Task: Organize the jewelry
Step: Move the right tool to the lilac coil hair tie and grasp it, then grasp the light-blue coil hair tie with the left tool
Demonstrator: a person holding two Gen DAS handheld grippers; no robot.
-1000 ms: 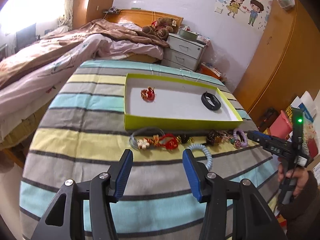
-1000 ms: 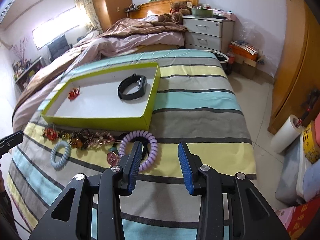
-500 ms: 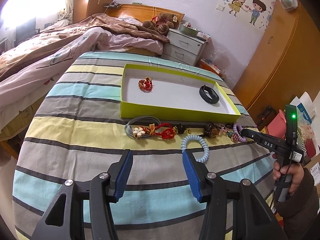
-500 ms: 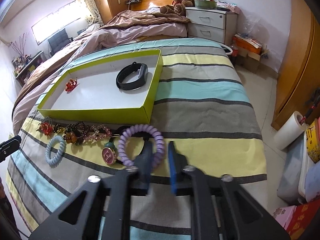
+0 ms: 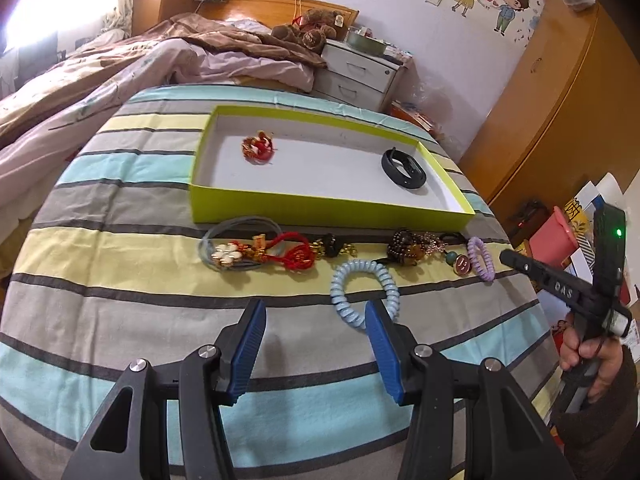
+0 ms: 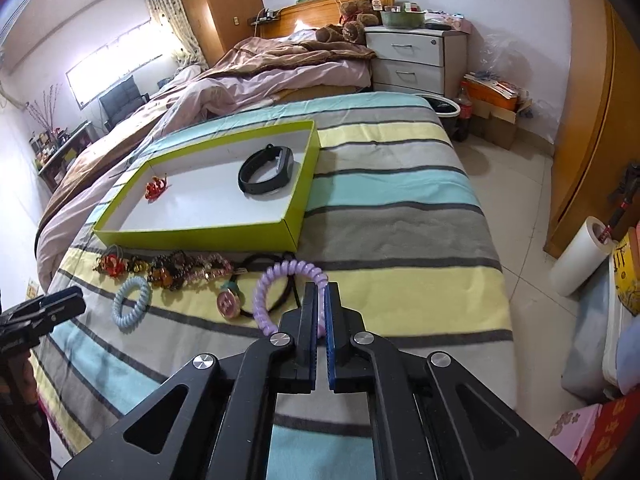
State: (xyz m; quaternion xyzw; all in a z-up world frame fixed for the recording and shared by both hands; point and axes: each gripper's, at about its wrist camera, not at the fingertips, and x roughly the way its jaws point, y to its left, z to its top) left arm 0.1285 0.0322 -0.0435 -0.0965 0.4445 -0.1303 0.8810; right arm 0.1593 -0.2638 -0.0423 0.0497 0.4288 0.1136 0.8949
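The right gripper, whose jaws stood wide a second ago with the purple coil just off its left finger, has now shut on that coil's near right rim; the coil lies on the striped cover and runs ahead and to the left of the tips. The left gripper has come closer to the row of jewelry, its jaws at the same half-wide gap with nothing between them, and the blue coil now lies just ahead of its right finger, the near loop passing behind that fingertip. In the left view the right gripper's arm bears the white letters "DAS", with a green light above it and a hand on the handle. The purple coil is a spiral phone-cord hair tie, pale lilac and glossy; just left of it lies a round pink charm on a black cord. Farther left of the right gripper runs a line of beaded bracelets. Ahead of both grippers sits the lime box, white inside, holding a black band and a red ornament.
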